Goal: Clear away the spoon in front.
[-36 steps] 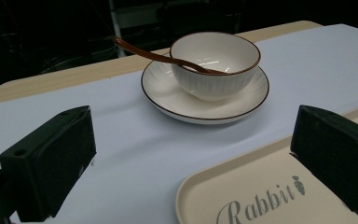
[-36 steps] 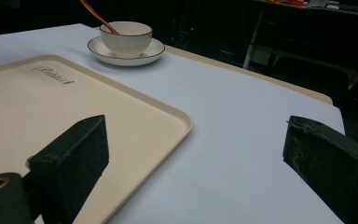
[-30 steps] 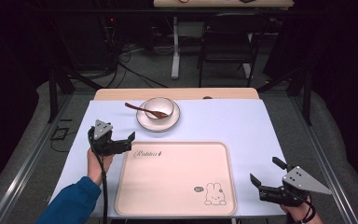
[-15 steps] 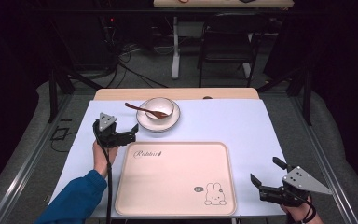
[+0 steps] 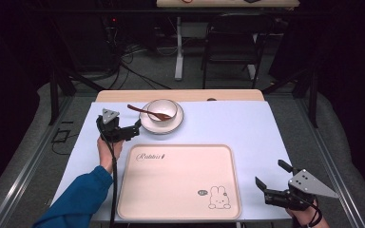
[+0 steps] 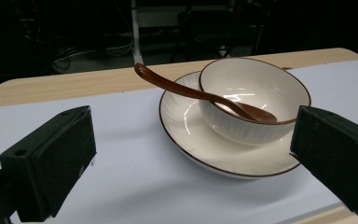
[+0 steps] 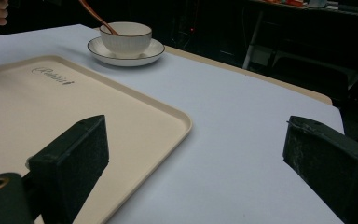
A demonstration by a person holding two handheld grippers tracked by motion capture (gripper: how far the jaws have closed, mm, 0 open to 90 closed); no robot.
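A white bowl (image 5: 161, 109) with a brown rim stands on a matching plate (image 5: 160, 125) at the back of the table. A brown spoon (image 5: 140, 110) rests in the bowl, its handle sticking out to the left. My left gripper (image 5: 134, 129) is open just left of the plate's edge, jaws pointing at it. In the left gripper view the plate (image 6: 191, 135), bowl (image 6: 254, 93) and spoon (image 6: 177, 88) sit close ahead between the spread jaws of the left gripper (image 6: 191, 158). My right gripper (image 5: 270, 173) is open at the front right, holding nothing, beside the beige tray (image 5: 180, 180).
The tray, with a rabbit drawing (image 5: 217, 197), lies at the front centre on a pale blue cloth (image 5: 228, 123). A wooden table edge (image 5: 180, 95) runs behind the plate. A chair (image 5: 233, 42) and cables stand beyond on the dark floor.
My left gripper has moved away from me and to the right, closing in on the plate's left edge. The right gripper has stayed still.
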